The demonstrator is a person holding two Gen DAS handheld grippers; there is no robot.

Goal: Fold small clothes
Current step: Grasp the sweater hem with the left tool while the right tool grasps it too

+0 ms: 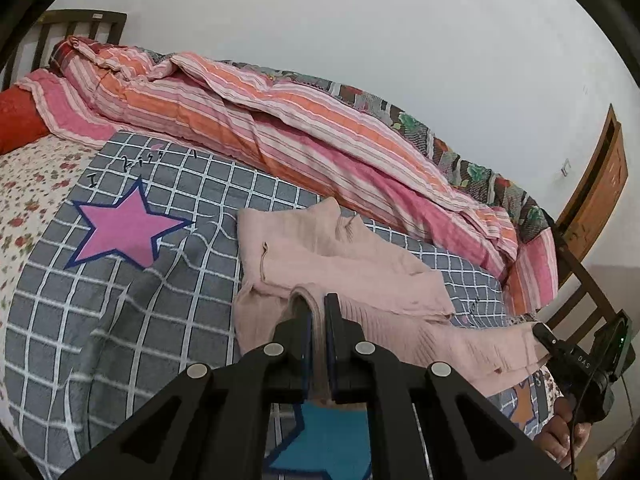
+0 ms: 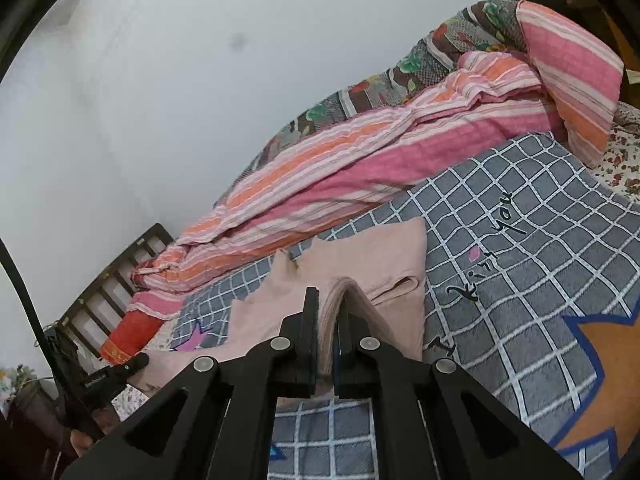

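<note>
While both claws pinch its near edge, pink garment [image 1: 340,264] overlies checked blanket [image 1: 120,320]

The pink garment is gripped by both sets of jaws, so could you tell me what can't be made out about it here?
- Pink garment: type unclear, since it lies bunched in both views.
- Pinched edge: hidden inside the left gripper and right gripper.
- Its near hem: covered by the gripper bodies.
- Grey checked blanket lettering: only partly legible, distorted by creases and fisheye.
</note>
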